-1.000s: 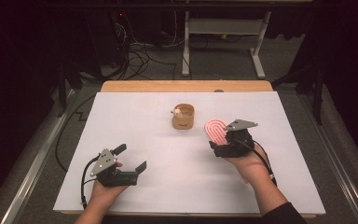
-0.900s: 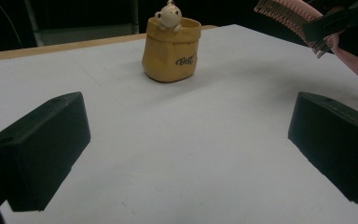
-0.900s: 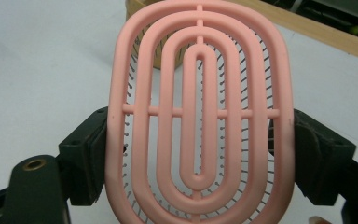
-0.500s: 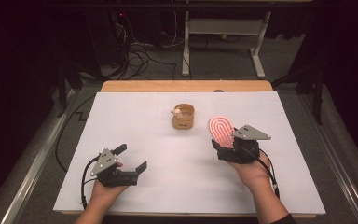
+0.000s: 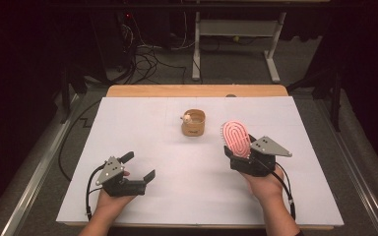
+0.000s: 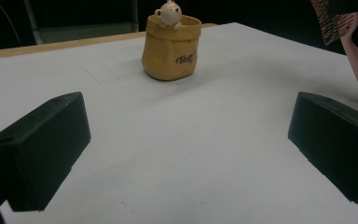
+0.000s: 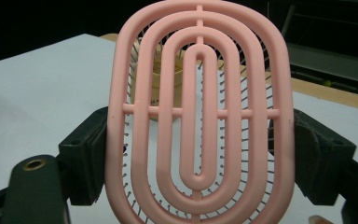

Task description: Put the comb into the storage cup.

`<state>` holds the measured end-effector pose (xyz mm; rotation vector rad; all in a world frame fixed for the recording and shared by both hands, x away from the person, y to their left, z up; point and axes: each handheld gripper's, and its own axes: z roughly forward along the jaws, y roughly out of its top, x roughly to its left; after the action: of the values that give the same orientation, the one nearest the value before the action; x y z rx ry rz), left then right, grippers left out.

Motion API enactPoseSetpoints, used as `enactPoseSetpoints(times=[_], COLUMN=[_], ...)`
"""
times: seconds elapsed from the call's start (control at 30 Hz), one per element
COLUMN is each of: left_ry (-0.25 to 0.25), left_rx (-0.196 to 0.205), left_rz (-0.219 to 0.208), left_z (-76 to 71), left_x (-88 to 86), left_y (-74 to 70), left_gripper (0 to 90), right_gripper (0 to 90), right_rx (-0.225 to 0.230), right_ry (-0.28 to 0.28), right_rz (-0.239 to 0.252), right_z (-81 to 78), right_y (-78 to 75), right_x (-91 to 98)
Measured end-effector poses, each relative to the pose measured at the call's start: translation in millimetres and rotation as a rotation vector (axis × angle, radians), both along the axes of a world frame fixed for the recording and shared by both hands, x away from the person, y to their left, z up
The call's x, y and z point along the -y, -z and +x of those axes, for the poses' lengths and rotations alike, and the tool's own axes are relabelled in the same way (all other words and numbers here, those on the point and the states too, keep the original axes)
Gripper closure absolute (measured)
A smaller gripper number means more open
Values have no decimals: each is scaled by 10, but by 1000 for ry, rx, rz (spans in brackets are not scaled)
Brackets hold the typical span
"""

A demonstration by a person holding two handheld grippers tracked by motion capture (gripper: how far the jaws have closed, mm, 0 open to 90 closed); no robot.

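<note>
Gripping a pink vented hairbrush [image 5: 236, 138] by the edges of its oval head, the right gripper [image 5: 248, 158] now sits a little farther toward the right edge of the white table [image 5: 177, 196] than it did a second ago, when the brush stood closer to the small yellow sack-shaped pot [image 5: 193, 123]; half a second back the brush was already near its present spot. In the right gripper view the two black jaws press against either side of the hairbrush [image 7: 200, 116], held wide by its breadth, with the looped pink ribs facing the camera and fine metal bristles pointing away behind them. The brush stands upright, lifted off the table, just to the right of the pot and apart from it. The left gripper [image 5: 137, 169] has not shifted between frames: it rests low near the front left of the table, jaws spread wide with nothing between them. From its own view the pot [image 6: 170, 49] stands well ahead on the bare white surface, and a small cream bear figure [image 6: 168, 13] peers over its rim; whatever else the pot holds cannot be made out.
</note>
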<state>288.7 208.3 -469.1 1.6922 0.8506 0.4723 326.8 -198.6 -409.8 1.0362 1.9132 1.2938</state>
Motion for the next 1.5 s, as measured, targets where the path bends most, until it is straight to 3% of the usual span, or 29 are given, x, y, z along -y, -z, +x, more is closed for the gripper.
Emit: enactPoseSetpoints(times=[0.37,0.53,0.73,1.13,1.27,1.5], left_ry=[-11,-18,-9,6,13,28], left_rx=[-14,-17,-21,-29,-48,-32], left_rz=[-6,-9,-10,-7,-17,7], left_z=[2,-6,-12,-1,25,83], left_x=[6,3,7,22,49,192], left_y=[10,7,5,10,-6,-182], left_gripper=[0,0,0,0,0,0], right_gripper=[203,203,202,202,202,203], right_rx=[79,104,137,159,165,172], right_ry=[18,35,53,48,47,43], right_rz=[40,90,98,66,59,52], right_z=[-99,-153,-196,-230,-234,-247], right_y=[-13,-6,4,3,5,1], right_x=[122,240,310,250,241,229])
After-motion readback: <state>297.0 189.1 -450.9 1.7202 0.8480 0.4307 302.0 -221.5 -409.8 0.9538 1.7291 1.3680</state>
